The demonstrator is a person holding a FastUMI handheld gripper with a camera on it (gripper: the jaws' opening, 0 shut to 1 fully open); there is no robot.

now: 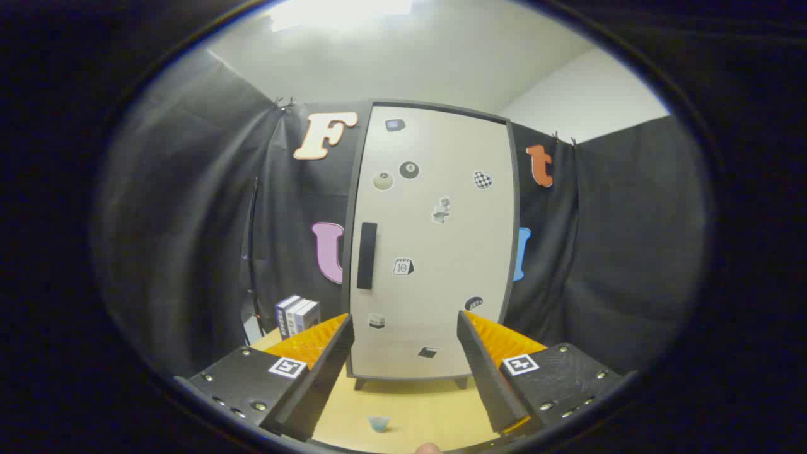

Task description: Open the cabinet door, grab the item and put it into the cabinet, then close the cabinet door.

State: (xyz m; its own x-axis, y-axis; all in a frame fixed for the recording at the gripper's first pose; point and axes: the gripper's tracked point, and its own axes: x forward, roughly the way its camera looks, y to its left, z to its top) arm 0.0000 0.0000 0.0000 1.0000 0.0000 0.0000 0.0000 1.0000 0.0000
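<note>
A few upright books (296, 313) (spines outward) stand on the wooden table (416, 410) before the black cloth wall (189, 239).

The pale cabinet (435, 252) is standing upright on the wooden table, door shut, its dark handle (367, 255) vertical. A small pale-blue item (379, 423) is lying before it.

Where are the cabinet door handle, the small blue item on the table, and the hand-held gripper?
cabinet door handle (367, 255), gripper view, middle of the dark vertical bar.
small blue item (379, 423), gripper view, centre of its body, on the table between the fingers.
hand-held gripper (403, 325), gripper view, midway between open fingertips.
</note>
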